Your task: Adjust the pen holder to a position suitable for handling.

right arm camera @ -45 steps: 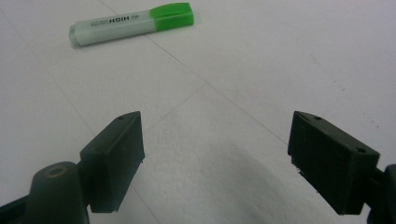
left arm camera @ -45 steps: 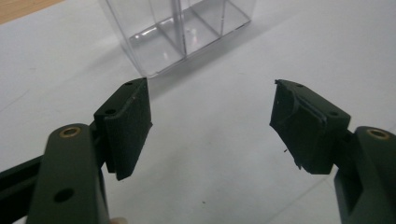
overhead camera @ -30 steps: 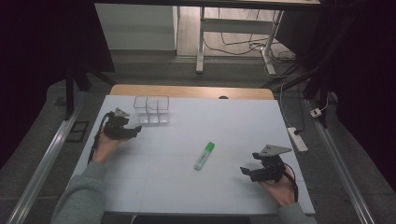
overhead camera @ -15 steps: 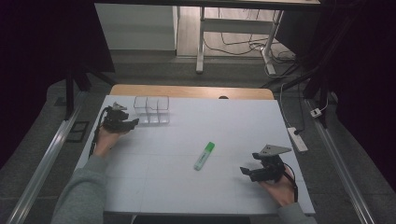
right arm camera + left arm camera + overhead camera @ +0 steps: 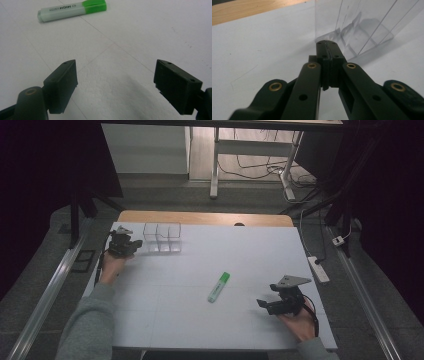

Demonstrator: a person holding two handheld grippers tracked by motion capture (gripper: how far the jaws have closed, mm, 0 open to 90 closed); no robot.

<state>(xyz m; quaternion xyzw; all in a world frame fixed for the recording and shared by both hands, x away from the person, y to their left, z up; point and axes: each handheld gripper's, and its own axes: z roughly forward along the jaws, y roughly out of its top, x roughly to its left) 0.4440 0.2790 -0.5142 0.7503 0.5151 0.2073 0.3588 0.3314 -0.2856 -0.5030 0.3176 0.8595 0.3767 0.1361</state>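
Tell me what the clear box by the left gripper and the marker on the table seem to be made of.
Clear box: looks like rigid transparent plastic, probably acrylic, glossy; the table shows through its walls and inner dividers, and its edges catch light.
Marker: seems to be smooth opaque plastic, with a pale grey-green printed barrel and a bright green cap showing a soft sheen.

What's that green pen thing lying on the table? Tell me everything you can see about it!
It is a highlighter with a pale grey-green barrel and a bright green cap. It looks like plastic, and dark lettering on the barrel includes the word HIGH. The cap is on. It lies flat on the white table, near the middle, slanted with the cap end farther from the person. Nothing touches it but the table.
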